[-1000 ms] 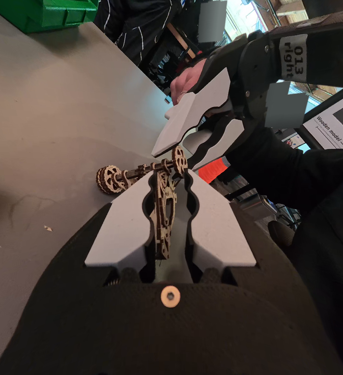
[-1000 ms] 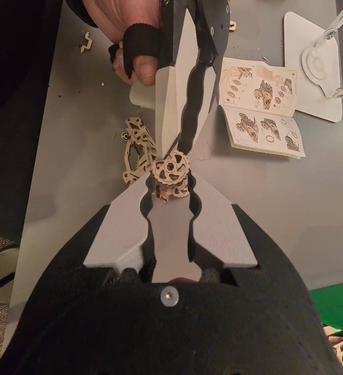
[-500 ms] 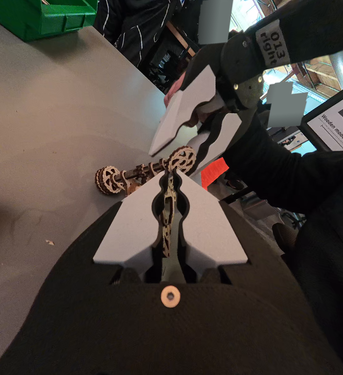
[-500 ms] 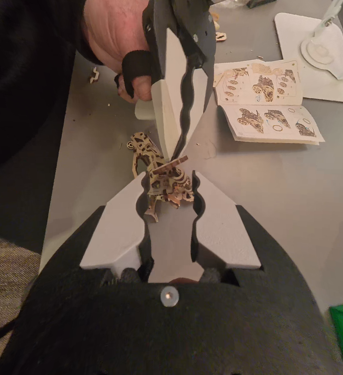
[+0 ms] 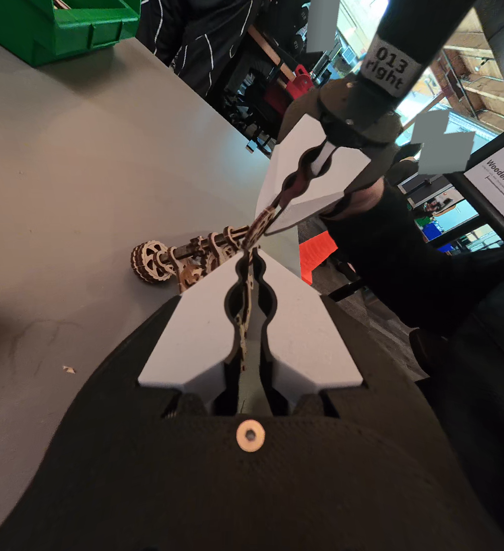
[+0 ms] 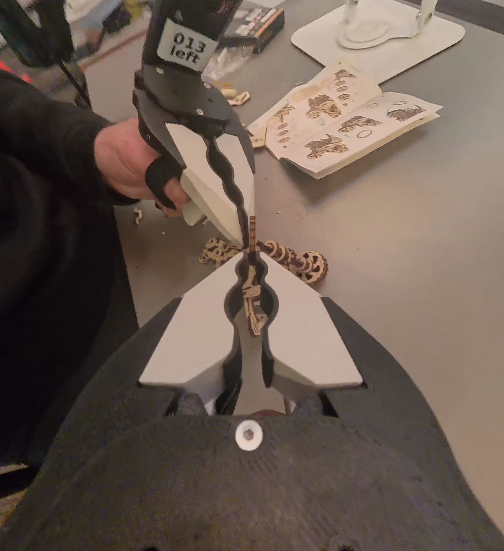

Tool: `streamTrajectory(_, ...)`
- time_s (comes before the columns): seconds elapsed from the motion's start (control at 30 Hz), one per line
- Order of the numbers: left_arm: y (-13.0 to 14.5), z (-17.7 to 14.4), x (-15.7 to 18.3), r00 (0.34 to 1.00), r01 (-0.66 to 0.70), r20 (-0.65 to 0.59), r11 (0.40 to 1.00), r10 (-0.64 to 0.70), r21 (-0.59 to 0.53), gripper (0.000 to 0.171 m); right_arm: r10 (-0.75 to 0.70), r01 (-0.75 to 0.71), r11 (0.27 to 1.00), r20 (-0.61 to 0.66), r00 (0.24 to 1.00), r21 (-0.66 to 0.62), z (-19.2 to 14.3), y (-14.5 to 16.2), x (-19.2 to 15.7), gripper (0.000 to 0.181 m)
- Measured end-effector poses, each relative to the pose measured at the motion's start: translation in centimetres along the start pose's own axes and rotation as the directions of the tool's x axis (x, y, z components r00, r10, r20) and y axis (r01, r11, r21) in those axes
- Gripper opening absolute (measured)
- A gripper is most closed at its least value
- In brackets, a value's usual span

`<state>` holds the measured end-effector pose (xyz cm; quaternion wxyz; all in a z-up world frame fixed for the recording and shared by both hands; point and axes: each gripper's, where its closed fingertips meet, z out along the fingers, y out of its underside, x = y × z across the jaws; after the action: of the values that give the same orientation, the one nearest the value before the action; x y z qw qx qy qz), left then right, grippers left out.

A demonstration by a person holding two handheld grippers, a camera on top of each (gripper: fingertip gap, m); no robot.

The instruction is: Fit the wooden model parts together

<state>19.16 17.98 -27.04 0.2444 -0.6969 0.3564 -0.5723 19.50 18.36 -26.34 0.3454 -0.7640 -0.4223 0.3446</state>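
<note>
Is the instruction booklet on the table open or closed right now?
Open. In the right wrist view the instruction booklet lies flat on the grey table, spread at its fold, with pictured pages facing up on both sides.

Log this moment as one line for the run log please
left gripper: jaws shut on flat frame piece | right gripper: jaws shut on wheel | far wheel on table

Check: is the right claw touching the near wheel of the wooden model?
Touching. The left wrist view shows the right claw pinching the near wheel edge-on at its tips, with no gap.
</note>
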Motion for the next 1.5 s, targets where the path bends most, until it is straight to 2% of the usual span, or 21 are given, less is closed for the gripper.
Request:
streamTrajectory(0.2,-0.6,-0.3,-0.3,0.999,-0.037,0.032,0.999,0.036,0.003,0.006,0.194,-0.201,0.976,0.095,0.976,0.079,-0.3,-0.5,0.2,0.0)
streamTrajectory(0.37,-0.7,-0.4,-0.7,0.995,-0.084,0.043,0.996,0.085,-0.027,0.023,0.378,-0.403,0.911,0.208,0.902,0.091,-0.1,0.1,0.2,0.001)
streamTrajectory(0.5,-1.1,-0.2,-0.7,0.987,-0.159,0.031,0.986,0.16,-0.041,0.029,0.453,-0.492,0.865,0.27,0.85,0.1,0.3,0.2,0.4,0.001)
streamTrajectory(0.7,-1.7,0.2,-1.4,0.94,-0.334,0.035,0.937,0.339,-0.101,0.037,0.503,-0.572,0.811,0.353,0.789,0.122,0.1,0.1,0.8,0.001)
streamTrajectory(0.87,-1.5,1.1,-1.5,0.901,-0.434,-0.075,0.887,0.428,-0.157,0.038,0.529,-0.631,0.762,0.419,0.738,0.149,-0.2,-0.1,1.5,0.001)
streamTrajectory(1.03,-0.7,2.0,-1.8,0.908,-0.415,-0.157,0.889,0.389,-0.192,0.041,0.539,-0.653,0.745,0.454,0.71,0.137,-0.1,0.0,1.3,0.001)
streamTrajectory(1.3,-0.6,2.3,-2.1,0.915,-0.392,-0.175,0.903,0.364,-0.173,0.038,0.54,-0.685,0.717,0.517,0.663,0.13,-0.1,-0.2,1.5,0.001)
streamTrajectory(1.5,-0.5,2.4,-1.8,0.914,-0.387,-0.198,0.907,0.354,-0.167,0.042,0.542,-0.688,0.712,0.514,0.664,0.138,0.1,-0.2,1.3,0.001)
